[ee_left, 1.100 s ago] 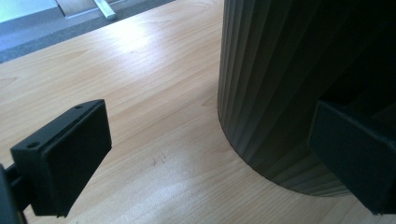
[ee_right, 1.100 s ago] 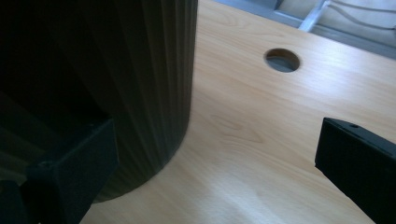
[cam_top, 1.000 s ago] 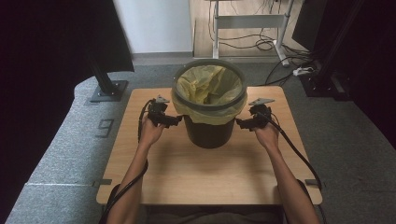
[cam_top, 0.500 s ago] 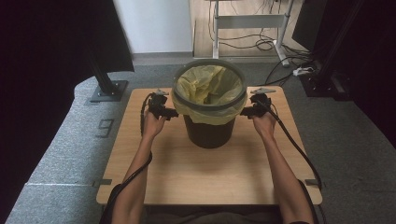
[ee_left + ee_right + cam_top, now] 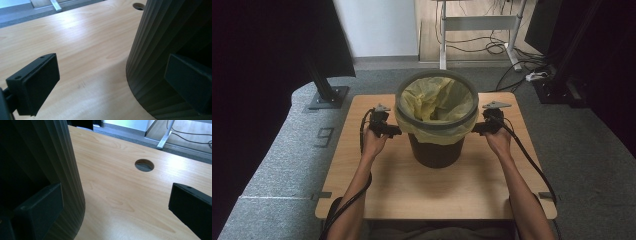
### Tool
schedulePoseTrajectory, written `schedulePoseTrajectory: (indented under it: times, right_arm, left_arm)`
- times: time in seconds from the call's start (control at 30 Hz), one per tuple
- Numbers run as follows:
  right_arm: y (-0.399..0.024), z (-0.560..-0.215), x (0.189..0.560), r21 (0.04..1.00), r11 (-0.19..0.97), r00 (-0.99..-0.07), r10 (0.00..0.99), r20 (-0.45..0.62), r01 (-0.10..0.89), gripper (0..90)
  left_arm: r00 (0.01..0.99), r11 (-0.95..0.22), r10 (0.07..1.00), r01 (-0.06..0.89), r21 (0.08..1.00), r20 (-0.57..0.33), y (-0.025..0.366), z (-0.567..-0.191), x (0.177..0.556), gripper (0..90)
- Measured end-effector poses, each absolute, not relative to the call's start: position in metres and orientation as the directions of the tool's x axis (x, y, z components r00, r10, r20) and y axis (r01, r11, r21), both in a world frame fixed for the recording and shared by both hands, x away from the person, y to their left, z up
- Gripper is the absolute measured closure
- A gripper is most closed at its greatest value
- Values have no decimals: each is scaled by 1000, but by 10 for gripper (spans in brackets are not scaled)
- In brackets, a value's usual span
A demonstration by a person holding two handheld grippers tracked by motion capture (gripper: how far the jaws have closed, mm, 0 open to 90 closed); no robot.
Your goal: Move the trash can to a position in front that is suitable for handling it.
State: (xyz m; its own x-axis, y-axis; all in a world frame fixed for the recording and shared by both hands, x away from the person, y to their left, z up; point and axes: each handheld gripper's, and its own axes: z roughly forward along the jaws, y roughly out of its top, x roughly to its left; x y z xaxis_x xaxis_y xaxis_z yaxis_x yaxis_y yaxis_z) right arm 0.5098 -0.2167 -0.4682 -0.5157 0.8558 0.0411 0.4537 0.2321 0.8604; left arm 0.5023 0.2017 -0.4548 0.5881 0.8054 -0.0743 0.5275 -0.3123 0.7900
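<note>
Open left claw [image 5: 396,132], right claw [image 5: 476,129] flanking lined bin [image 5: 435,150]

A dark bin [image 5: 435,150] stands upright mid-tabletop [image 5: 432,192], lined with a yellow bag [image 5: 437,97] folded over its rim beneath a grey ring [image 5: 435,126]. The left claw [image 5: 396,132] sits just beside the bin's left flank under the rim; the right claw [image 5: 475,130] mirrors it on the right. Forearms enter from below.
</note>
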Motion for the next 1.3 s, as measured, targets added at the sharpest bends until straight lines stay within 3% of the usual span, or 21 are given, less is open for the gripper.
schedulePoseTrajectory:
  times: [0.83, 1.03, 1.3]
  right_arm:
    - [-220, -468, 440, 864, 274, -584, 811, 28, 422, 2]
    - [-222, -471, 435, 855, 274, -603, 796, 56, 440, 0]
    - [-239, -491, 428, 816, 315, -600, 799, 47, 484, 0]
  left_arm:
    - [664, -424, 747, 449, 787, 24, 202, -452, 425, 0]
    - [704, -439, 709, 471, 765, -27, 209, -461, 418, 0]
    - [649, -428, 760, 539, 726, -33, 230, -491, 419, 0]
